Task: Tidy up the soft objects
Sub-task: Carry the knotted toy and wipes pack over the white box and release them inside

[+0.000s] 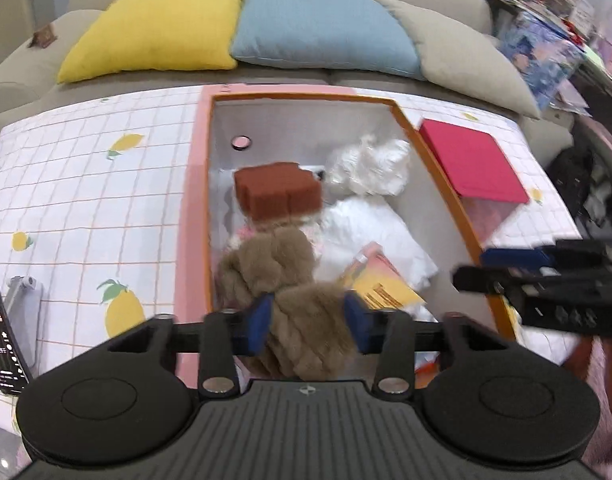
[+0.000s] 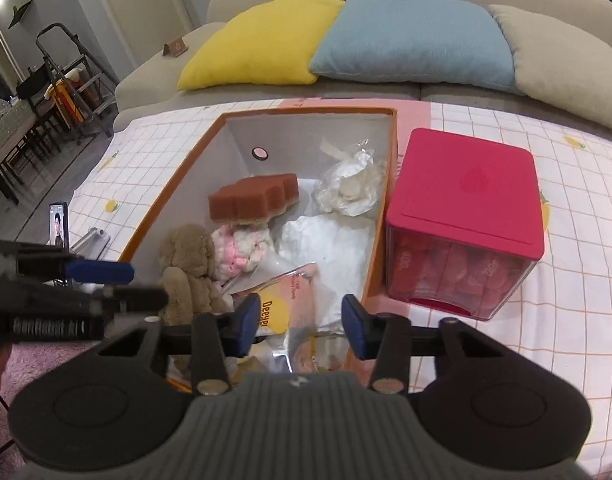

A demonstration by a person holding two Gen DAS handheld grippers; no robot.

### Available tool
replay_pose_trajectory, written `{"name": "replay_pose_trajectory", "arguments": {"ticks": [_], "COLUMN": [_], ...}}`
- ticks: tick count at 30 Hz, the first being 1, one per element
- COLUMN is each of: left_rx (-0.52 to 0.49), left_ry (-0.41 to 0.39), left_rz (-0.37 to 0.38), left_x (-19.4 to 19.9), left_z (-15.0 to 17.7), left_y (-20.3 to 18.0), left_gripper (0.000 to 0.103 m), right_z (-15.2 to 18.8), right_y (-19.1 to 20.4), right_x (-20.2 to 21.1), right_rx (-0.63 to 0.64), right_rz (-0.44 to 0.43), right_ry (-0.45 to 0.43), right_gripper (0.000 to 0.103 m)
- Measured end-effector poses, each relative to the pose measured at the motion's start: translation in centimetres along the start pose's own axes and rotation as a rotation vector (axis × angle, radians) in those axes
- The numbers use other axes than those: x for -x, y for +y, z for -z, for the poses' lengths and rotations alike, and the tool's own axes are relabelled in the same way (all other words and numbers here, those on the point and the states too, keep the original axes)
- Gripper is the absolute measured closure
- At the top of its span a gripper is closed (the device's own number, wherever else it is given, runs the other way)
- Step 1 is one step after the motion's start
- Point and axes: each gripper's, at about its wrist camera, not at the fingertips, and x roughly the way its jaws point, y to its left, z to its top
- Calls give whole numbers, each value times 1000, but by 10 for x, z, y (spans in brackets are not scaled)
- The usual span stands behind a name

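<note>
Already the brown plush toy [image 1: 284, 280] hangs partly inside the orange box [image 1: 457, 200], its rear end clamped between the pads of the left gripper [image 1: 309, 320] over the box's near end. Deeper in the box lie a brown sponge [image 1: 278, 196], a pink-and-white fluffy thing [image 2: 242, 252], crumpled white wrapping [image 1: 369, 168] and a yellow packet [image 1: 381, 288], so most sorting looks done. Releasing the toy remains. Beside it, the right gripper [image 2: 302, 324] hovers wide apart, carrying nothing, near a red-lidded container [image 2: 465, 220] on the surface [image 1: 86, 184].
</note>
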Motion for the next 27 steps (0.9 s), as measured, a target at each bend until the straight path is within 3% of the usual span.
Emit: {"name": "replay_pose_trajectory", "arguments": {"ticks": [3,13,19,22,27], "left_rx": [31,-17,-15,-27,-29], "left_ry": [29,65,55,14,-103], "left_rz": [-3,-53,-64,-48,9], "left_x": [-19,-60,-52,-34,9], "left_z": [-5,-8,-11,-13,-16], "left_y": [3,-15,-18,-24,-39], "left_gripper": [74,74,73,67,48], "right_z": [3,13,11,8,1], "right_y": [0,-3,-2,-3,-9], "right_x": [2,9,20,30,51], "right_rx": [-3,-13,-5,-2,-22], "right_rz": [-2,-4,-5,3,40], "right_ry": [-1,-6,-41,-72,-125], "right_gripper": [61,62,61,61,61]}}
